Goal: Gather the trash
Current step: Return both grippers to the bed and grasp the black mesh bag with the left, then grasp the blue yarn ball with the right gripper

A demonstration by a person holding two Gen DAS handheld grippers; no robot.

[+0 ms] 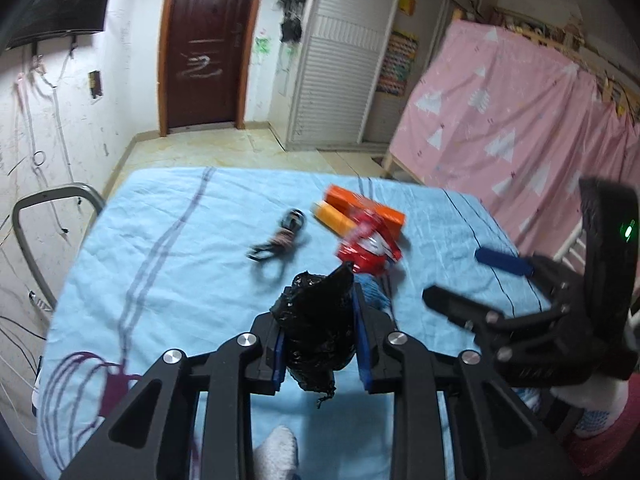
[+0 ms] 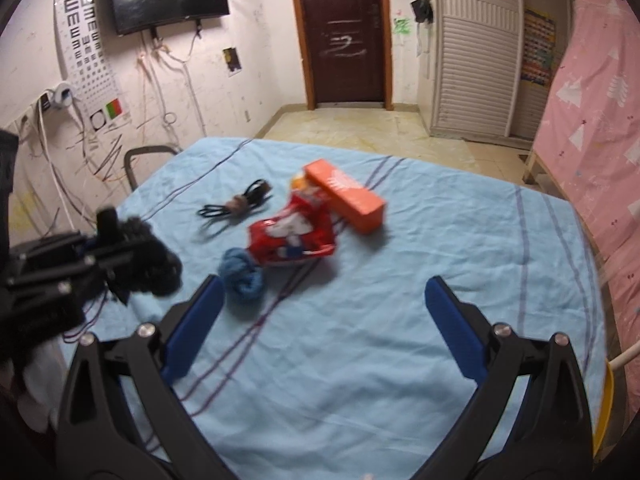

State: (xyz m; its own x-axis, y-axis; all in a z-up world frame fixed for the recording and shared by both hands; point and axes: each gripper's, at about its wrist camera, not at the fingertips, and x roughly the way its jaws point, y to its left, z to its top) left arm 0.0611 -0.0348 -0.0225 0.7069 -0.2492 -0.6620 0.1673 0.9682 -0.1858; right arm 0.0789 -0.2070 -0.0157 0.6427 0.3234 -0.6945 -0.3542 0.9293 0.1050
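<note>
Since the left tool point(image 1: 320, 344) is already pinching the crumpled black trash bag point(image 1: 316, 328) between its blue pads, we'd say the job right now is getting that bag opened up so the rubbish can go in. The right tool point(image 2: 324, 320) is spread wide with nothing in it, hovering over the blue sheet of the bed point(image 2: 400, 380), so it's free to help.

The trash sits mid-bed: a red snack wrapper point(image 2: 292, 236) lying against an orange box point(image 2: 346, 196), with a blue wad point(image 2: 242, 274) just beside the wrapper on the near side. A small orange item peeks out behind the wrapper, can't tell what exactly. The bundled black cable point(image 2: 236, 204) is off to the left and probably isn't trash, so we'd leave it.

Tips: bring the right tool across to grab a loose edge of the bag, not the bunched middle, and pull the mouth apart. The wrapper is thin and slippery, so we'd pinch it at a raised crease. Both views are a bit blurry, so go slow.
</note>
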